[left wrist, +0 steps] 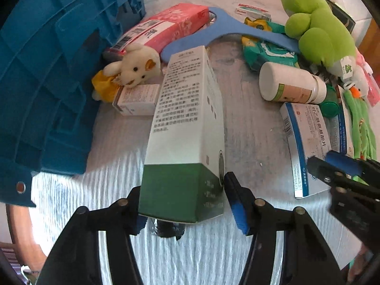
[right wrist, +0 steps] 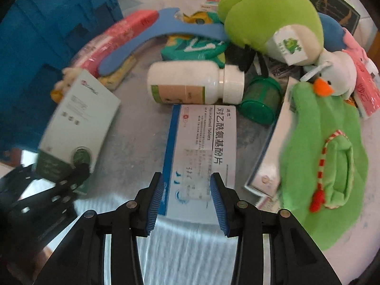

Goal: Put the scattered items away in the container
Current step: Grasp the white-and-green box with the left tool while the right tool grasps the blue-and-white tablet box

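My left gripper is shut on a tall white and green carton and holds it tilted above the table; the carton also shows in the right wrist view. The blue crate stands close on the left. My right gripper is open, its fingers on either side of the near end of a blue and white tablet box that lies flat on the table. The right gripper shows at the right edge of the left wrist view.
Scattered on the table: a white pill bottle, a green cap, a green plush frog, a green cloth puppet, a pink tissue pack, a blue hanger, a small white bear, a small medicine box.
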Tool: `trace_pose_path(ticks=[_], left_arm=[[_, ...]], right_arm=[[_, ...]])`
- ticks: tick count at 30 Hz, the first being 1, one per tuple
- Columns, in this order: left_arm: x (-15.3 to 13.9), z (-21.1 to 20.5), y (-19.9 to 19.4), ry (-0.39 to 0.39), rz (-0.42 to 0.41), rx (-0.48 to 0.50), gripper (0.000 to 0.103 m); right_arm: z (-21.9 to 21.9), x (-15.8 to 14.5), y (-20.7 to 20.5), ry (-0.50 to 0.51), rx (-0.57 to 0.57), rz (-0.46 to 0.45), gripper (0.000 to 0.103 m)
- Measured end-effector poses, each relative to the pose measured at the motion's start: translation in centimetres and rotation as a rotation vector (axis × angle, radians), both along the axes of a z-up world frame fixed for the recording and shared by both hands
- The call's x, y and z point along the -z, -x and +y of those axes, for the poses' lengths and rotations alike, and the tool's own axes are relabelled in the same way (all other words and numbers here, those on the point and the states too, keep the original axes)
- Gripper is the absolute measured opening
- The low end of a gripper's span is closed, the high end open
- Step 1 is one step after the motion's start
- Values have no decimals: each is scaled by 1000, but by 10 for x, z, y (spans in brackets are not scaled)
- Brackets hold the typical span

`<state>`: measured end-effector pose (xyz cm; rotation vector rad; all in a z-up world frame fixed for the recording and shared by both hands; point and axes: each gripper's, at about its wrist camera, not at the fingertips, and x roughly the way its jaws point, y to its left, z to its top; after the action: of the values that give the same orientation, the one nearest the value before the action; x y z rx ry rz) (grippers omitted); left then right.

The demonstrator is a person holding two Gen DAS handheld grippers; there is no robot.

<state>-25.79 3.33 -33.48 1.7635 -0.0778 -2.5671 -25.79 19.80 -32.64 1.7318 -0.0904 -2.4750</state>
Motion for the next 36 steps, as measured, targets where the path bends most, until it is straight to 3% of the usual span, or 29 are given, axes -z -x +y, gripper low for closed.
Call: trace_pose_path(ticks=[3,5,8,13,17,22,24,27,34,36], left_arm=[[2,3,-5,-9,20,36,57],[2,12,1,-36,22,62,57],[4,23,6,5,38,88,50],[3,22,11,5,32,113,47],[4,14,11,13,30,110,46],[5,12,17,9,35,103,46],[5,12,16,14,34,111,46],[3,18,12,-7,25,132,36],[2,30,0,-29,22,145,36],[1,28,-3,-30,14,143,36]], right_arm=[[-2,2,2,-101,40,11,59],[4,7,3,-71,72,-16,68],[11,11,3,-24,96,-20,69],[10,13,7,28,91,-61,69],[-2,15,10,7,72,-44,73],[5,21,15,5,101,-48,92],[8,22,14,3,96,-59,92],[16,12,2,-31,92,-76,71],[21,7,-9,-87,51,-82,72],[16,8,-8,-100,47,-73,81]])
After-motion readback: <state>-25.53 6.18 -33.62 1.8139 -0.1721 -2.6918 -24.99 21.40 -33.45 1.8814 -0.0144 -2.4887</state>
